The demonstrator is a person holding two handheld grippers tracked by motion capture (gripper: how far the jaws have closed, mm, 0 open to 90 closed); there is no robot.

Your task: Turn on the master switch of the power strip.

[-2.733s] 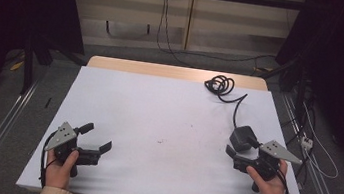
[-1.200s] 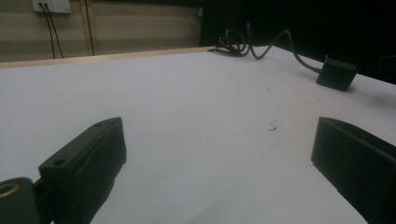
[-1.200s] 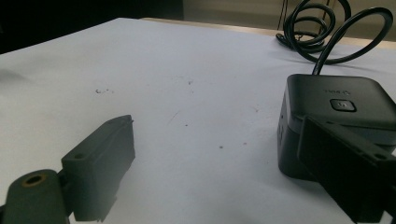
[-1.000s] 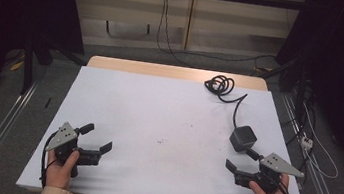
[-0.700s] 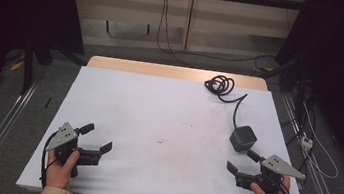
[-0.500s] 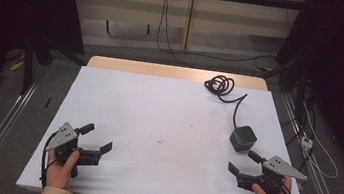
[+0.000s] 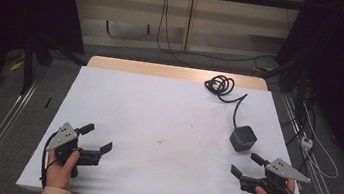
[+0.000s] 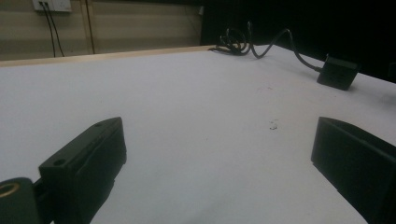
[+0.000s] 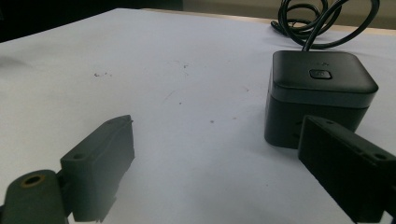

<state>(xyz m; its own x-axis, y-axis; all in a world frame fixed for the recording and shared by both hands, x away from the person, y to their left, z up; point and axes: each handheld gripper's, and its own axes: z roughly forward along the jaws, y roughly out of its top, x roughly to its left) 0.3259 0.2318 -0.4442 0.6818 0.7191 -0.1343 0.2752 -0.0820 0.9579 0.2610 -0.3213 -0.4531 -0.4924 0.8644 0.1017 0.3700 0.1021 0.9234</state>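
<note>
Spanning nearly the whole high view, the white bench (image 7: 156,125) carried a black cube (image 7: 243,138) at its right side, just beyond the right gripper (image 7: 250,167). Over the last few seconds that gripper had drawn back toward the near edge, away from the cube it had been up against, so the cube stood free; I judged it released and the placing done. The left gripper (image 7: 96,137) had not moved. Both grippers hovered near the front edge, jaws spread and empty. The cube had no real long axis; it sat flat, button face (image 9: 320,73) up, and its cable (image 7: 233,104) led from its far side back to a coil (image 7: 219,84) at the bench's far edge.
</note>
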